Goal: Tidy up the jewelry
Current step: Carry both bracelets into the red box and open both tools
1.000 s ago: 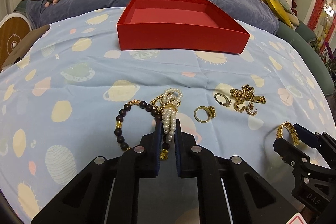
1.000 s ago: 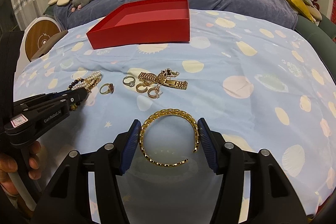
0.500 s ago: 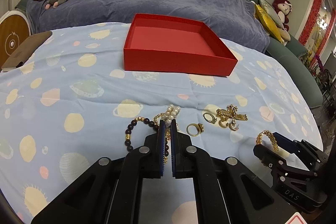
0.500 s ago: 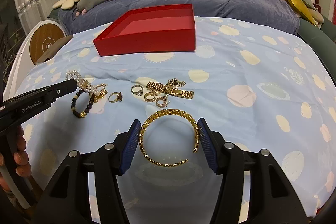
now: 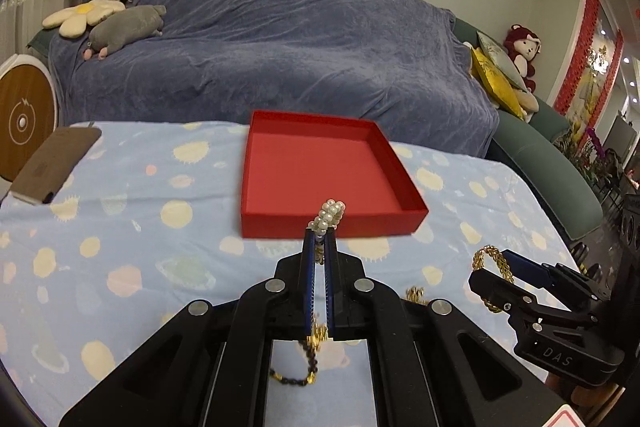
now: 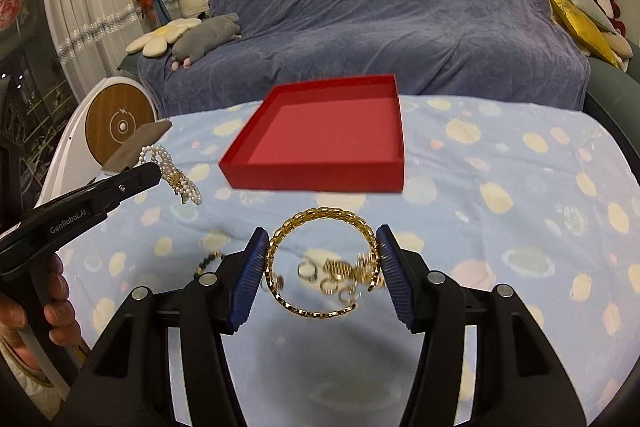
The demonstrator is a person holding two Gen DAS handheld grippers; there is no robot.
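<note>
- Blue-grey throw-covered sofa (image 6: pixel 400 11) across the back, plush toys on it at both ends.
- Light blue planet-print cloth (image 5: pixel 120 227) spread over the table, filling foreground of both views.
- Red open box (image 5: pixel 320 171) sitting on cloth toward the sofa side, nothing visible inside; same box (image 6: pixel 332 131) in right wrist view.
- Round wood-faced disc (image 6: pixel 120 125) standing off the table's left edge, brown flat phone-like slab (image 5: pixel 56 163) lying at that edge of cloth.
- Left gripper (image 5: pixel 319 235) pressed together, pinching pearl bracelet (image 5: pixel 331 214) at the tips, lifted clear of cloth; pearls bunched just past fingertips, in line with box's near wall.
- From right wrist view, same pearl bracelet (image 6: pixel 172 167) dangling in loops from left gripper (image 6: pixel 154 171), gold bit mixed in; a person's hand (image 6: pixel 36 311) around the handle.
- Dark bead strand with gold pieces (image 5: pixel 308 359) hanging under left fingers; held or just below, cannot tell.
- Right gripper (image 6: pixel 322 247) spread fairly wide, blue pads squeezing gold chain bangle (image 6: pixel 320 263) from both sides, bangle off the cloth, opening facing lower right.
- Same bangle (image 5: pixel 490 267) seen edge-on in right gripper (image 5: pixel 500 271) at left view's right side.
- Small gold pile (image 6: pixel 344 273) of rings, hoops, link bracelet on cloth, blurred, seen through bangle.
</note>
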